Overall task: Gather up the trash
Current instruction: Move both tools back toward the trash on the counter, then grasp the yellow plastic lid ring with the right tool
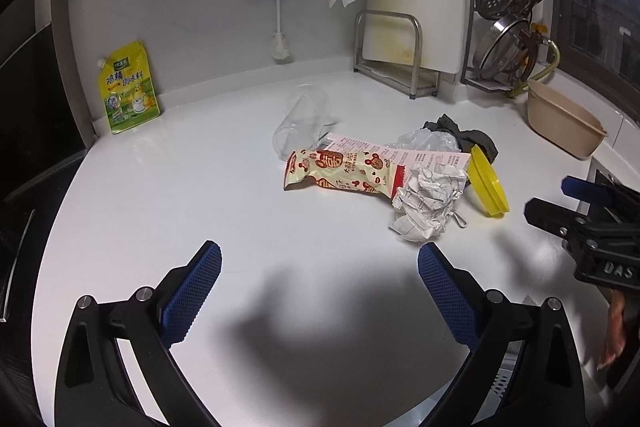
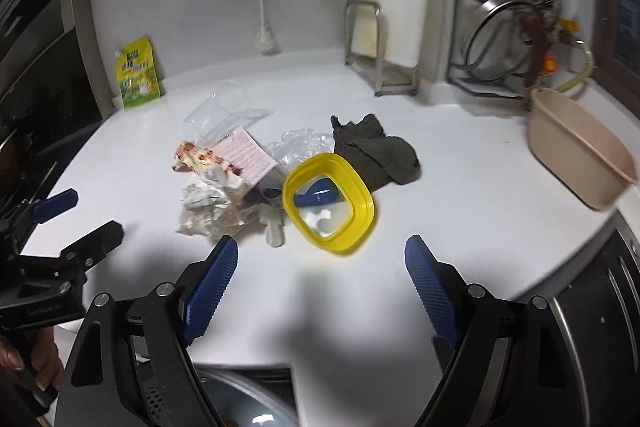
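A heap of trash lies mid-counter: a red-and-cream snack wrapper [image 1: 340, 175] [image 2: 202, 159], crumpled paper [image 1: 430, 201] [image 2: 208, 205], a pink leaflet [image 1: 400, 151] [image 2: 246, 155], clear crumpled plastic [image 1: 430, 141] [image 2: 300, 147], a dark rag [image 1: 472, 137] [image 2: 380, 155] and a clear cup on its side [image 1: 302, 119] [image 2: 218, 111]. A yellow-rimmed lid [image 1: 488, 185] [image 2: 328, 203] leans beside the paper. My left gripper [image 1: 320, 283] hovers open, short of the heap, with nothing between its fingers. The right gripper [image 2: 322, 273] [image 1: 554, 201] is open near the lid, holding nothing.
A yellow seasoning pouch [image 1: 128, 89] leans on the back wall. A cutting board in a metal stand [image 1: 394, 43], a pot-lid rack [image 1: 516, 23] and a beige tub [image 1: 564, 119] fill the right side. A sink [image 2: 240, 399] lies below the counter's front edge. Utensils hang on the wall rail.
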Available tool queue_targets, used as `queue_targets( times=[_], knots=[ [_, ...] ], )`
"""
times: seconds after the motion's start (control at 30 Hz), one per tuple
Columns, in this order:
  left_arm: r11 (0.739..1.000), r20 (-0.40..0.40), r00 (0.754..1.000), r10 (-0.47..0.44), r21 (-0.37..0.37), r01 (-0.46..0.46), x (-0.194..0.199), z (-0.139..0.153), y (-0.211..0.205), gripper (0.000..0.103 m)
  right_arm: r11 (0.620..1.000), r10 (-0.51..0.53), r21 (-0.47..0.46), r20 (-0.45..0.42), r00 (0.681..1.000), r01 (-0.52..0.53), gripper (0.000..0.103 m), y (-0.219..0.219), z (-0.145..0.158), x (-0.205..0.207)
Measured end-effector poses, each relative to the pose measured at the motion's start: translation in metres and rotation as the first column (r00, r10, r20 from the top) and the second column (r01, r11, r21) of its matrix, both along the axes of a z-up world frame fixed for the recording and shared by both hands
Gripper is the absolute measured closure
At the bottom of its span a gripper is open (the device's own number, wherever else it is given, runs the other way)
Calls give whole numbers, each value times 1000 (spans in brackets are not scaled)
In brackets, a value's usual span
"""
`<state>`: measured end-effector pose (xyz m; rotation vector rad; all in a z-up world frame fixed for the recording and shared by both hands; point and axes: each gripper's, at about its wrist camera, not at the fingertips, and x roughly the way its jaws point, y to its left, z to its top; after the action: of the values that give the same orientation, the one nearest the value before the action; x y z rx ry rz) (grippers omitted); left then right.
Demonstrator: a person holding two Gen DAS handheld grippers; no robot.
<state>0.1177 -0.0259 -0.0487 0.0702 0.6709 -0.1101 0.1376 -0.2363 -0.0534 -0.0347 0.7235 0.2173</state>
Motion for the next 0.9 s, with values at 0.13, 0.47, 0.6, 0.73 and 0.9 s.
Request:
queue_targets(
  times=[0.13, 0.47, 0.6, 0.73, 0.9],
  knots=[
    [1000, -14, 1000, -5, 9, 5, 4, -4, -5, 6, 996, 85, -7, -38, 996, -86, 20, -2, -5, 22],
    [1000, -30, 1000, 0, 18, 1, 11, -7, -12, 6, 974, 226, 18, -71, 972, -225, 16, -7, -12, 59],
    [1000, -39, 999, 1, 14, -1, 14, -9, -14, 6, 965, 260, 14, -93, 961, -260, 16, -7, -18, 71],
    [1000, -44, 999, -1, 21, 2, 16, -10, -17, 6, 962, 271, 7, -120, 955, -273, 16, -5, -24, 81],
    [1000, -43, 999, -11, 28, 12, 16, -10, -20, 6, 967, 252, -9, -137, 958, -255, 16, -2, -27, 92]
  ],
)
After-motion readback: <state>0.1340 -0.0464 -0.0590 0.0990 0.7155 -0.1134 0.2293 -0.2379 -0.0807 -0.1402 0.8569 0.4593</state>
